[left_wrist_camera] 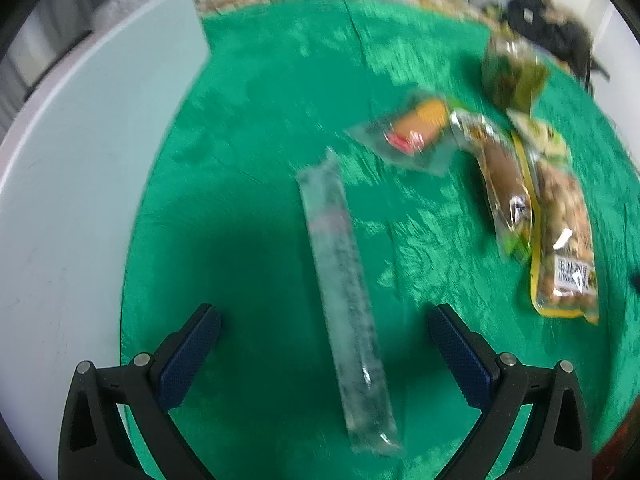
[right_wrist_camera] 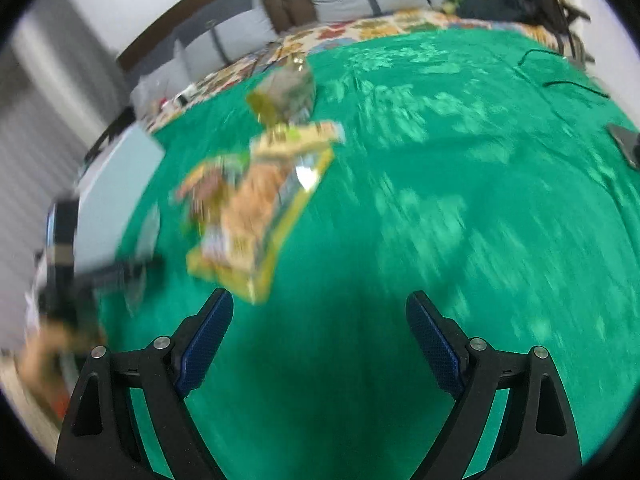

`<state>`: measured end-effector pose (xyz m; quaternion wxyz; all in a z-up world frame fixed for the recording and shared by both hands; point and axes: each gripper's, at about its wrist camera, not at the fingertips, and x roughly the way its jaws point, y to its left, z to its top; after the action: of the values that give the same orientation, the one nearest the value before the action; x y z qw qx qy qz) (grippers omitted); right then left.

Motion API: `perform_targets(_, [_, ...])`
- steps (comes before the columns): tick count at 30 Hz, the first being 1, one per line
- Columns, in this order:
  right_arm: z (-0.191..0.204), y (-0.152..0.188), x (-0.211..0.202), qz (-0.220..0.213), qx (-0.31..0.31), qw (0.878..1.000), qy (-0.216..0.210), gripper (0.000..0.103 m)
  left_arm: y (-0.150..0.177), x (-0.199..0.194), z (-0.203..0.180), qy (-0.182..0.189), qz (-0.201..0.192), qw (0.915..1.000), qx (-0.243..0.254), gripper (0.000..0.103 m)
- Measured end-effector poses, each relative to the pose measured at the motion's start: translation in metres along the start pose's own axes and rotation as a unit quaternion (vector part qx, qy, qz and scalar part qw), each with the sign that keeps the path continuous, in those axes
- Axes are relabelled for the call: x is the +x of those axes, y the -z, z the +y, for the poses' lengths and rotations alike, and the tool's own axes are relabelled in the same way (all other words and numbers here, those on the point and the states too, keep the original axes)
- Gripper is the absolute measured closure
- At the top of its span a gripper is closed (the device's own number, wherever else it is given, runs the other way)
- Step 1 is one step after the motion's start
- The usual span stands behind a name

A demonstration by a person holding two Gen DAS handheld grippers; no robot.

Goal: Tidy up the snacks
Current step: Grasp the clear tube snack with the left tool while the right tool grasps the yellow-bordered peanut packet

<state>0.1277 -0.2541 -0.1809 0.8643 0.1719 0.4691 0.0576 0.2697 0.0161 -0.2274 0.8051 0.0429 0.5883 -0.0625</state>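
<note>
in the left wrist view a pale grey-white board (left_wrist_camera: 100,160) covers the left side, its edge lying over the green cloth (left_wrist_camera: 260,100) that dresses the table. the left hand-held gripper (left_wrist_camera: 324,320) has its jaws spread wide with nothing between the pads; a long clear tube packet (left_wrist_camera: 346,304) lies on the cloth running up between the two fingers, touching neither as far as the blur allows. to the right of it, near but apart, sits a clear packet with an orange and red snack (left_wrist_camera: 416,132), then a brown snack bag (left_wrist_camera: 500,176) just beside a yellow-edged nut bag (left_wrist_camera: 564,236), the two looking in contact along their long sides. beyond them lies a dark green packet (left_wrist_camera: 512,72), and a black bundle (left_wrist_camera: 548,28) rests at the far table edge. in the right wrist view, heavily smeared, the other gripper's black frame (right_wrist_camera: 64,264) shows at far left beside the board (right_wrist_camera: 120,184). the snack pile, with the yellow-edged bag (right_wrist_camera: 256,216) nearest, lies just ahead and left of the right hand-held gripper (right_wrist_camera: 320,320), whose jaws are also wide apart and hold nothing. bare green cloth (right_wrist_camera: 460,200) fills the right, with a black cable (right_wrist_camera: 560,80) and a dark flat object (right_wrist_camera: 624,140) near the far right edge.
</note>
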Motion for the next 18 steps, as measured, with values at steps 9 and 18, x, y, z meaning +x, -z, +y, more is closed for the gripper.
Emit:
perform_targets(9, [0.066, -0.049, 0.092, 0.107, -0.065, 0.989, 0.082, 0.023, -0.009, -0.013, -0.008, 0.010, -0.004, 0.9996, 0.026, 0.075])
perform_targets(18, [-0.001, -0.038, 0.036, 0.093, 0.062, 0.993, -0.035, 0.052, 0.033, -0.062, 0.035, 0.114, -0.072, 0.9886, -0.068, 0.085])
